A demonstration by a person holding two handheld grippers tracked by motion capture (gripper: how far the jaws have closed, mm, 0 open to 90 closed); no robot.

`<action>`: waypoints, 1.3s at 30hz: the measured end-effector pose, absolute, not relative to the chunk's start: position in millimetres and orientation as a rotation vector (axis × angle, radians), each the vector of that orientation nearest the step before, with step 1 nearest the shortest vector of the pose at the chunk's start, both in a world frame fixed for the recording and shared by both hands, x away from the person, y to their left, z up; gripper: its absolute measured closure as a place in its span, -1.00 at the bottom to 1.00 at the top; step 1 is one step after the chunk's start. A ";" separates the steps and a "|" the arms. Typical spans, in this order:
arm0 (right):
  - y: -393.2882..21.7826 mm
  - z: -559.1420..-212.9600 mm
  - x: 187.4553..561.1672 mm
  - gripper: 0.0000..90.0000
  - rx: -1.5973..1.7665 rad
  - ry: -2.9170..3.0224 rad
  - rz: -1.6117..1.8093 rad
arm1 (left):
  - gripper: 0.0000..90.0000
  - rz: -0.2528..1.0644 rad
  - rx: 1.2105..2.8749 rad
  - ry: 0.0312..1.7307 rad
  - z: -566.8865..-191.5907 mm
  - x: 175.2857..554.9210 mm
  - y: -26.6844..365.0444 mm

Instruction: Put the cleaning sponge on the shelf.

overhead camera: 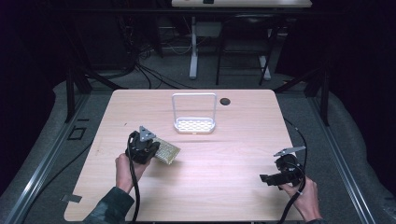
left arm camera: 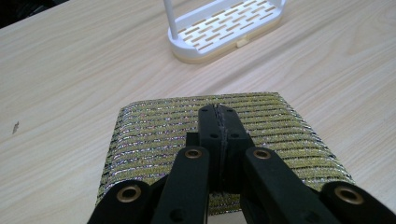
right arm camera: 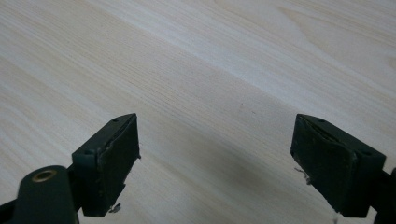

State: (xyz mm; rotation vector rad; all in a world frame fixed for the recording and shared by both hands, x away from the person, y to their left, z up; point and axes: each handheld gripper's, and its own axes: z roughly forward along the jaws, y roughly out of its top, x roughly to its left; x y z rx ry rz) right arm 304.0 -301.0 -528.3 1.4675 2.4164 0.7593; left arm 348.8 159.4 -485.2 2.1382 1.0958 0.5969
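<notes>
Left gripper (left arm camera: pixel 218 116) clamped shut above glittery sponge (left arm camera: pixel 159 140), likely bound for far rack (left arm camera: pixel 224 28); right gripper (right arm camera: pixel 215 158) wide open, idle over counter (right arm camera: pixel 196 60).

A shiny yellow-green striped sponge (left arm camera: pixel 219 154) is seen lying flat on the table, perhaps lifted a little.

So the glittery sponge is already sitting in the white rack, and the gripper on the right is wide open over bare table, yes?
Not quite. The glittery sponge is not in the white rack; it lies on the table apart from it, under the shut left gripper, as the left gripper view shows. The right gripper is indeed wide open over bare table.
</notes>
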 end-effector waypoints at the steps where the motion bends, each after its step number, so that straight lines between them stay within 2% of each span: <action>1: -300.5 -528.0 303.9 -0.67 1.475 2.419 0.764 | 1.00 0.595 2.139 1.093 -484.7 349.4 158.3; 25: -301.2 -530.1 305.6 -0.67 1.464 2.417 0.754 | 1.00 0.601 2.112 1.056 -479.4 365.1 132.1; 39: -302.0 -529.8 305.2 -0.67 1.472 2.421 0.751 | 1.00 0.568 2.036 1.048 -471.0 381.1 114.7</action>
